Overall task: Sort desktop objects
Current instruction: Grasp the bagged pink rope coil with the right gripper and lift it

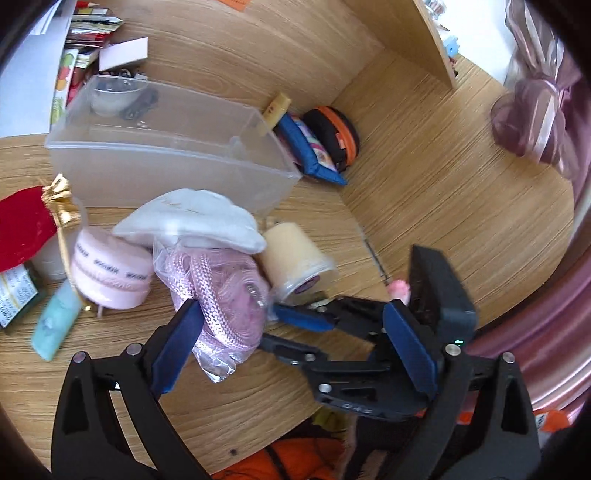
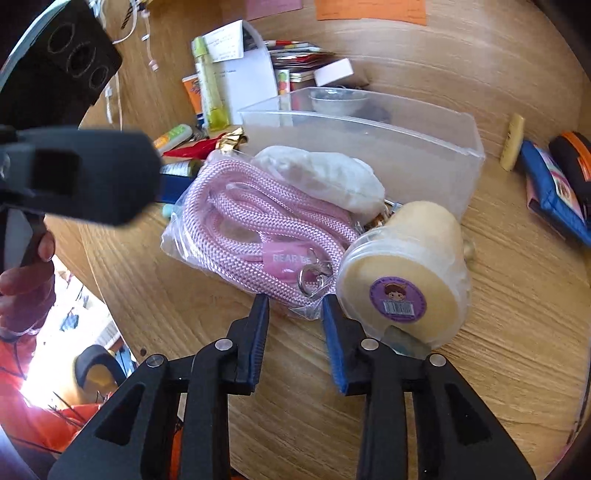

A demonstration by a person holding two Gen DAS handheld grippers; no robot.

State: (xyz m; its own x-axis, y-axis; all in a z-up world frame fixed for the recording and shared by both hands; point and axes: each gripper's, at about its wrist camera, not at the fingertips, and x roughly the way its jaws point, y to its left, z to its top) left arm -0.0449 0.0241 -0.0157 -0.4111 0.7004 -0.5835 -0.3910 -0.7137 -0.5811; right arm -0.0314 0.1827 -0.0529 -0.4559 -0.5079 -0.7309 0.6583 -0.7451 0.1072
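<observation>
Right gripper [image 2: 295, 306]: pinching the near corner of the bagged pink rope [image 2: 258, 236]
Left gripper [image 1: 291, 321]: spread wide, empty
Rope bag: mid-desk [image 2: 498, 332], against the clear bin [image 2: 424, 155], touching the cream tub [image 2: 406, 280]

Home desk nook, wood-grain desktop [image 2: 498, 332], clear storage bin [image 2: 406, 147], stacked papers [image 2: 240, 74], sticky notes [image 2: 369, 9]
</observation>
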